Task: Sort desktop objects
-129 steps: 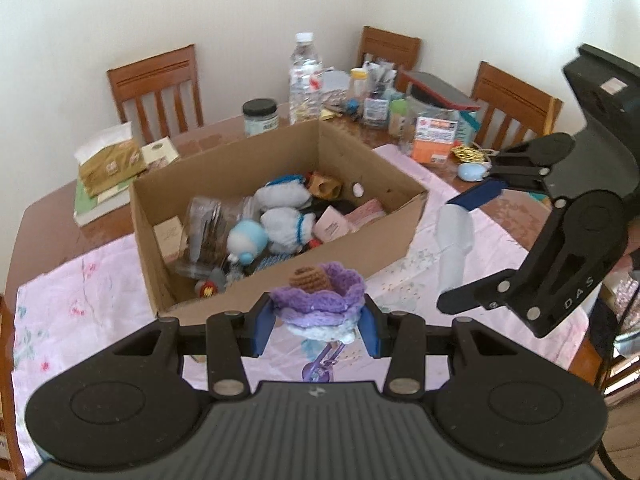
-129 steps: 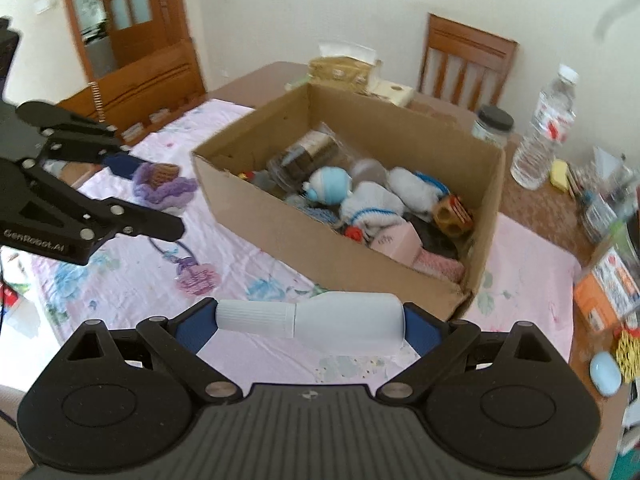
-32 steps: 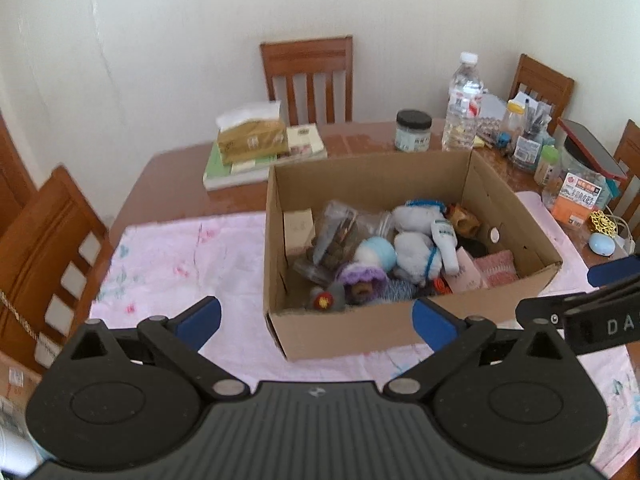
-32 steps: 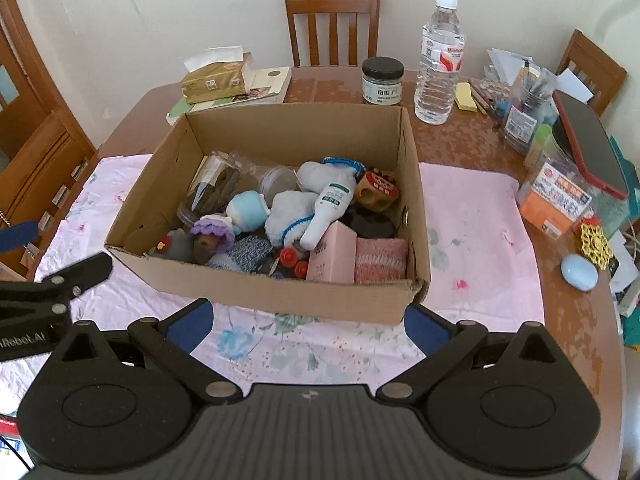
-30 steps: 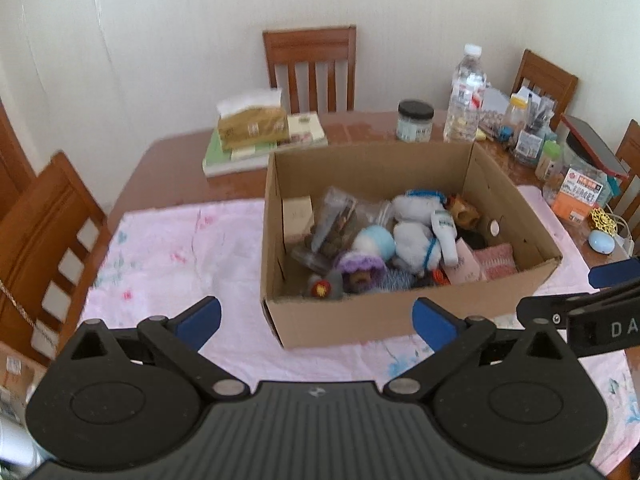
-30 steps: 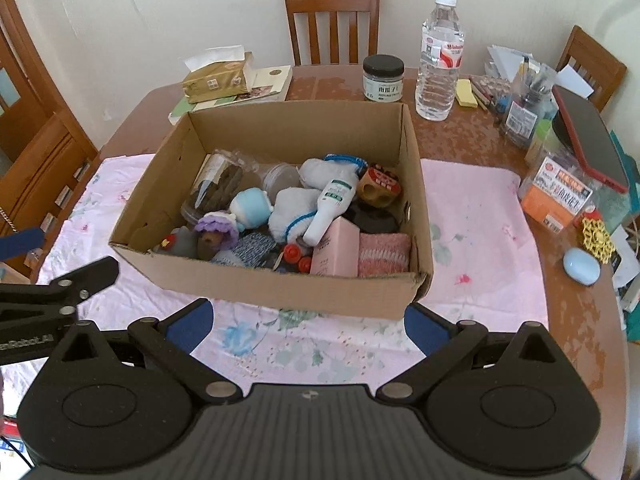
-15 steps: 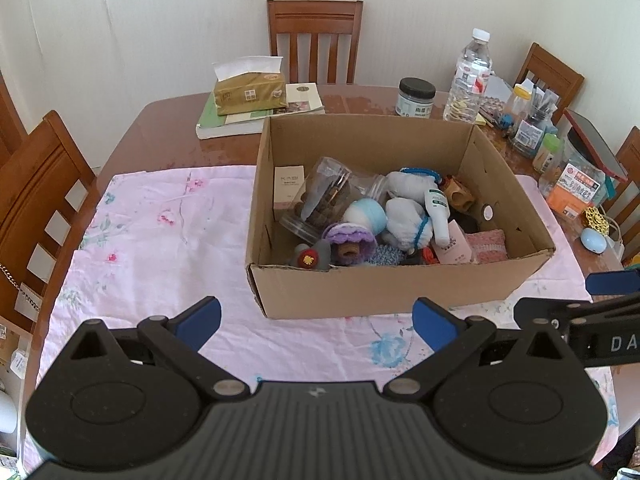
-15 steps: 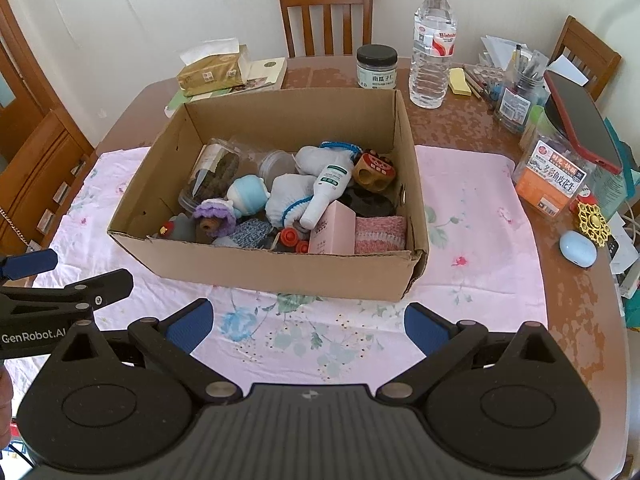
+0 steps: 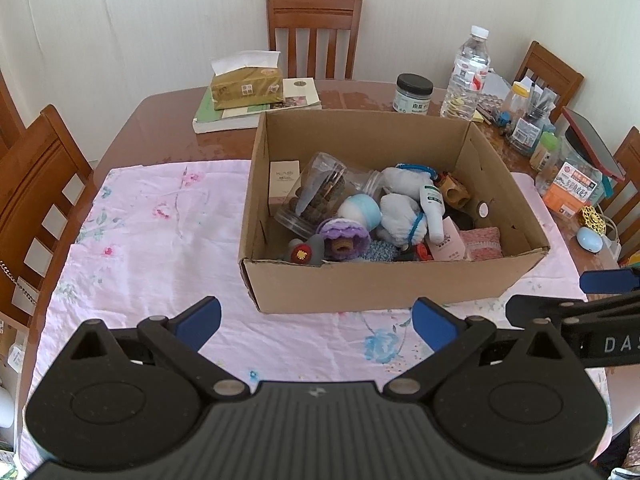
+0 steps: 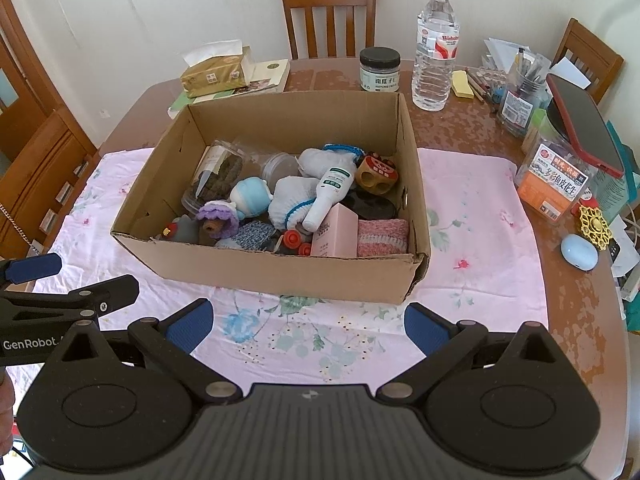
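Note:
An open cardboard box [image 9: 384, 284] [image 10: 280, 272] stands on a pink floral cloth [image 9: 152, 232] [image 10: 472, 216]. Inside lie a purple crocheted flower [image 9: 345, 237] [image 10: 218, 216], a white bottle [image 9: 434, 208] [image 10: 330, 192], a clear jar [image 9: 316, 196], white plush toys [image 10: 296, 196], a pink carton [image 10: 334, 234] and a wooden toy [image 10: 378, 174]. My left gripper [image 9: 316, 324] is open and holds nothing, above the cloth in front of the box. My right gripper [image 10: 307, 322] is open too, likewise short of the box's near wall.
On the brown table [image 10: 472, 128] behind and right of the box stand a water bottle [image 10: 436, 46], a dark-lidded jar [image 10: 380, 69], a tissue box on books [image 9: 246, 84], pen holders, an orange pack [image 10: 554, 188] and a blue oval case [image 10: 579, 251]. Wooden chairs ring the table.
The flower and the white bottle left the grippers and now lie in the box. Both grippers opened, then pulled back and rose, so the box is seen more from above.

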`<state>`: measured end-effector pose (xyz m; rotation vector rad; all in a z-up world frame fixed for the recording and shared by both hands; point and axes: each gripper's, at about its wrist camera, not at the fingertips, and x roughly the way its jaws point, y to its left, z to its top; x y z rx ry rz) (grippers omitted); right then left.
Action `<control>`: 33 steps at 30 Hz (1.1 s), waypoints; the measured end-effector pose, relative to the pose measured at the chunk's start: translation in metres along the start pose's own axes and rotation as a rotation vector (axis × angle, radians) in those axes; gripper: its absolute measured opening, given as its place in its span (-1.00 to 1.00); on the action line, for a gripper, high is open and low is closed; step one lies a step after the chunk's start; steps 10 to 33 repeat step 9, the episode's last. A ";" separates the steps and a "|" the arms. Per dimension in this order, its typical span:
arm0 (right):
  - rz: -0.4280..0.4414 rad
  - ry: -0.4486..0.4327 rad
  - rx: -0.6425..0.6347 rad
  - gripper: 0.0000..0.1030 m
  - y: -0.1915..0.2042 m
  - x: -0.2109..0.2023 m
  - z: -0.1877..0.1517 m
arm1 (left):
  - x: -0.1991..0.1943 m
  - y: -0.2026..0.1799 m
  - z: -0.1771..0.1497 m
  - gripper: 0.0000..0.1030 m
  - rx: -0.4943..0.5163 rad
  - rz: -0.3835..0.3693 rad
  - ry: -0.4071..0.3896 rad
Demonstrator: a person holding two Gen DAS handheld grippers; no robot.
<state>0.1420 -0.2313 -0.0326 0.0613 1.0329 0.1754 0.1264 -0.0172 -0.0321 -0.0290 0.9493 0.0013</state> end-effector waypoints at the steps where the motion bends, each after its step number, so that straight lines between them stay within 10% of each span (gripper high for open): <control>1: 0.000 0.000 0.000 1.00 0.000 0.000 0.000 | 0.000 0.000 0.000 0.97 0.001 -0.001 0.002; 33: 0.000 0.000 -0.001 1.00 0.000 0.000 0.000 | 0.001 0.000 0.001 0.97 0.001 -0.008 0.003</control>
